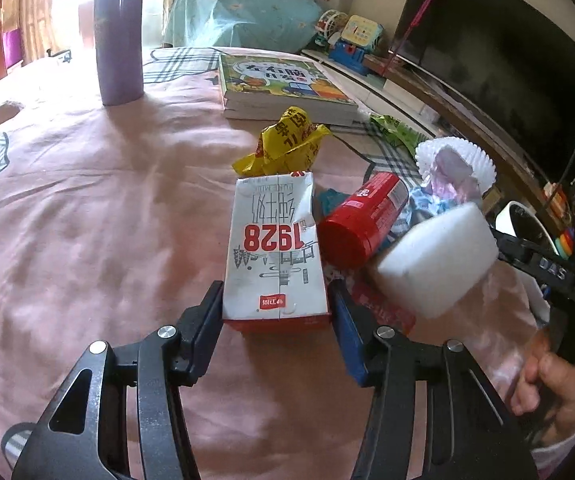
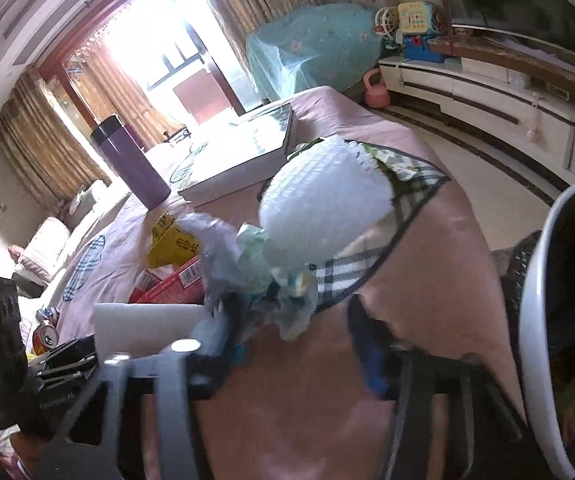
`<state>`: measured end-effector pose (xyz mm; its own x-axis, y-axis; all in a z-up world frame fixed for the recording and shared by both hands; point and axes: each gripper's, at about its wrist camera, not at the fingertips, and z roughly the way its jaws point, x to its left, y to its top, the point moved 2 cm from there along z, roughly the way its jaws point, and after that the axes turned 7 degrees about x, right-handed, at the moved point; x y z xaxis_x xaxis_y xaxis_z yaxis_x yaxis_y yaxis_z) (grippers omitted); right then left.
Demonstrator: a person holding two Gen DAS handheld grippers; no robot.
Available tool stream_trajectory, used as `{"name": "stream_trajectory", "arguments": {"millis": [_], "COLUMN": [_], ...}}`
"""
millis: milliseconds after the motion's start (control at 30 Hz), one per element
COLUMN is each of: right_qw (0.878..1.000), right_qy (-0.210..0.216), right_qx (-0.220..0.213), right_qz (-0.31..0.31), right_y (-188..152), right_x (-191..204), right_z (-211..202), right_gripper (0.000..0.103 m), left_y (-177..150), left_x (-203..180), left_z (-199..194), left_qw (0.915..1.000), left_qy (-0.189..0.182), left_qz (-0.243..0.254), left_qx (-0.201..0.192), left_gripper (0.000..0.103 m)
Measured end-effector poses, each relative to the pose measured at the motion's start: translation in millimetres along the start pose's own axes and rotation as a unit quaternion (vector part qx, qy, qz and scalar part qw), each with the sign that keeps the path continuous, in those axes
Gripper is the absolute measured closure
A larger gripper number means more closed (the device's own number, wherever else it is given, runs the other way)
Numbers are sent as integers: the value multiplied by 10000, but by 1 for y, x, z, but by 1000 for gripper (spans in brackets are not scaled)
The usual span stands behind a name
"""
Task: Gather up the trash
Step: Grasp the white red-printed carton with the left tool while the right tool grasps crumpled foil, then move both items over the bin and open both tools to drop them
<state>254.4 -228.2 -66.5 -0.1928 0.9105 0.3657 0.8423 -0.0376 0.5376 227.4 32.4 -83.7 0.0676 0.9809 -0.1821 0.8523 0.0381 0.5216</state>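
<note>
My left gripper (image 1: 276, 304) straddles the white and red "1928" milk carton (image 1: 273, 248), one finger on each side of its near end. The black finger looks to touch the carton wall; the blue one is hard against it or just off, can't tell, so grip unconfirmed. The carton lies flat on the pink bedspread (image 1: 87, 220), long axis running straight away from me, crumpled open top pointing at the yellow crinkled wrapper (image 1: 287, 142) just beyond it. Print reads upside down from here.

Right of the carton, a red cylindrical can (image 1: 361, 220) lies on its side, touching or nearly touching it, base toward me, axis angled away to the right. Past the can: white pleated paper cup liner (image 1: 453, 164) over crumpled pale plastic, a green wrapper (image 1: 397, 132) further back. A white foam block (image 1: 439, 256), blurred, covers the can's right end.

My right gripper (image 2: 287, 332) has fingers wide apart, nothing between them. Motion blur there. Crumpled plastic hangs just over the left finger; contact unclear. The white-rimmed bin (image 2: 543, 320) is cut off at the frame's right edge, well right of the carton.
</note>
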Motion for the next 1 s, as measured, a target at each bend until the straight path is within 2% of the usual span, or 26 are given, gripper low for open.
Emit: {"name": "stream_trajectory", "arguments": {"millis": [33, 67, 333, 633, 800, 1000], "right_qw": [10000, 10000, 9996, 9993, 9989, 9973], "right_qy": [11, 21, 162, 196, 98, -123], "right_qx": [3, -26, -159, -304, -452, -654], "right_qz": [-16, -35, -174, -82, 28, 320], "right_y": [-2, -4, -31, -68, -79, -89], "right_x": [0, 1, 10, 8, -5, -36], "right_z": [-1, -4, -34, -72, -95, -121], "right_gripper": [94, 96, 98, 98, 98, 98], "left_y": [-2, -5, -36, -56, -57, -59], "left_x": [0, -1, -8, -46, -78, -114], "left_z": [-2, -6, -39, -74, -84, -79], "left_qw": [10000, 10000, 9996, 9974, 9945, 9910], "left_qy": [4, 26, -128, -424, -623, -800], "left_qz": [16, 31, -41, 325, 625, 961], "left_qx": [-33, -83, -268, -487, -567, -482], "left_gripper": [52, 52, 52, 52, 52, 52]}}
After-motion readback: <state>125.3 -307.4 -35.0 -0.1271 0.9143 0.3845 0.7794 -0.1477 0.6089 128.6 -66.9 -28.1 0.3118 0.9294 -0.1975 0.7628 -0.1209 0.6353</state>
